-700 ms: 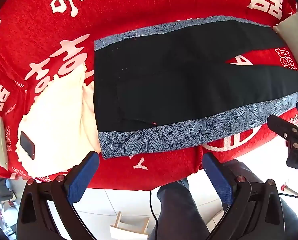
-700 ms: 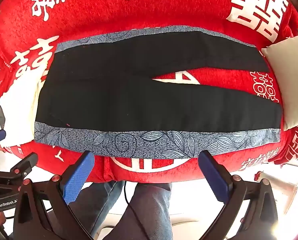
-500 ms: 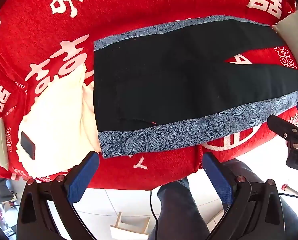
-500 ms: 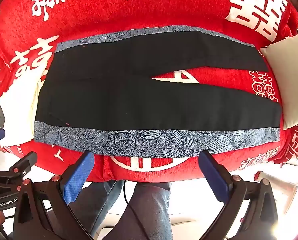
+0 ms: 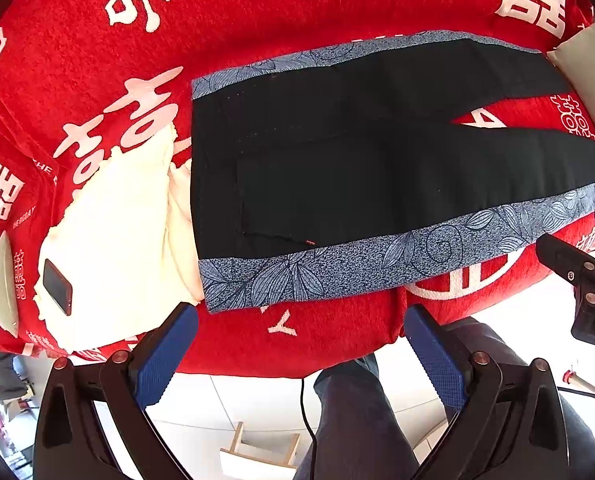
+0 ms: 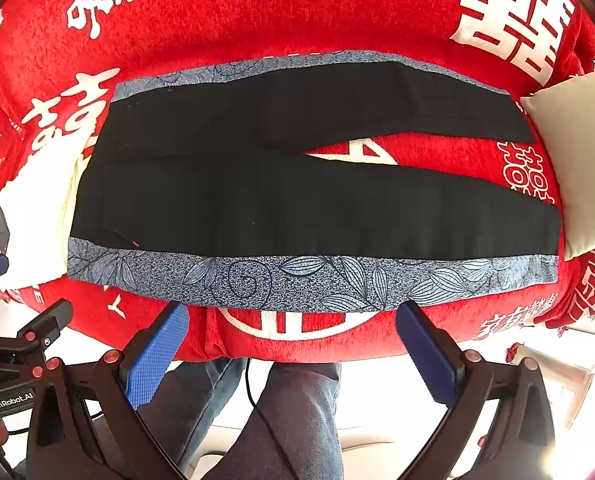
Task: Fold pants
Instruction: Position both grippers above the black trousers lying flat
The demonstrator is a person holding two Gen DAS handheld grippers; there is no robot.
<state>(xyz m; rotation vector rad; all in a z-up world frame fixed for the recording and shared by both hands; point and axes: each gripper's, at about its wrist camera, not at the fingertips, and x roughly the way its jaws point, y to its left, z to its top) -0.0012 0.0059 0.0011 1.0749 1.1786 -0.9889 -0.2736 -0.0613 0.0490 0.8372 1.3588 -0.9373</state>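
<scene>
Black pants [image 5: 377, 168] flat across frame centre on red blanket [image 5: 257, 20]. Left gripper [image 5: 301, 344], right gripper [image 6: 293, 340] at bottom, both spread wide, empty.

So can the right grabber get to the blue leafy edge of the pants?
Probably yes. The right gripper is open and hovers just short of the pants, whose blue leafy edge lies flat along the near side of the red blanket with nothing between.
</scene>
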